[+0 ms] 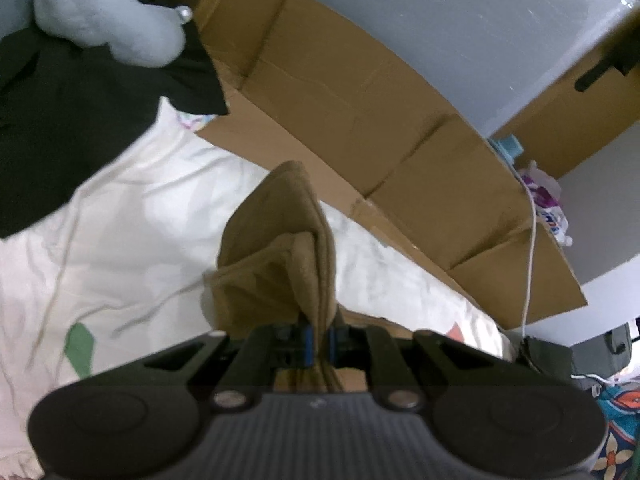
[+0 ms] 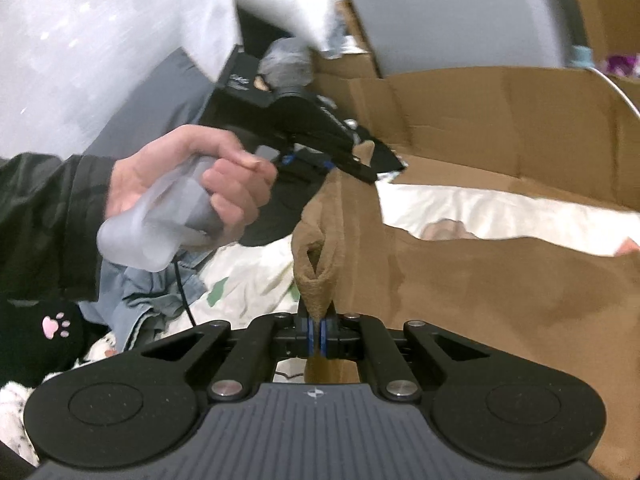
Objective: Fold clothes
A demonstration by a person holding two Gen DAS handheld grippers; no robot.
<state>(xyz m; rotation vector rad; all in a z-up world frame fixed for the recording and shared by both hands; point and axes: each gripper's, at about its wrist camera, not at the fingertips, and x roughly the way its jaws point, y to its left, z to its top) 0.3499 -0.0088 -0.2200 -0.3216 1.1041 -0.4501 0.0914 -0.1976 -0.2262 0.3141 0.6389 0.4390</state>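
Observation:
A tan brown garment (image 2: 500,280) is held up over a white bedsheet (image 1: 132,216). My left gripper (image 1: 319,340) is shut on a bunched edge of the tan garment (image 1: 280,240), which stands up in folds in front of it. My right gripper (image 2: 318,338) is shut on another bunched edge of the same garment. In the right wrist view the left gripper (image 2: 340,160) shows up and to the left, held in a hand (image 2: 192,180), pinching the garment's upper corner. The cloth hangs stretched between both grippers and spreads right.
Flattened cardboard (image 1: 380,112) stands along the far side of the bed. A black garment (image 1: 80,100) and a grey-blue one (image 1: 112,20) lie at the upper left. A denim garment (image 2: 152,292) lies at the left below the hand. A white cable (image 1: 530,260) hangs at right.

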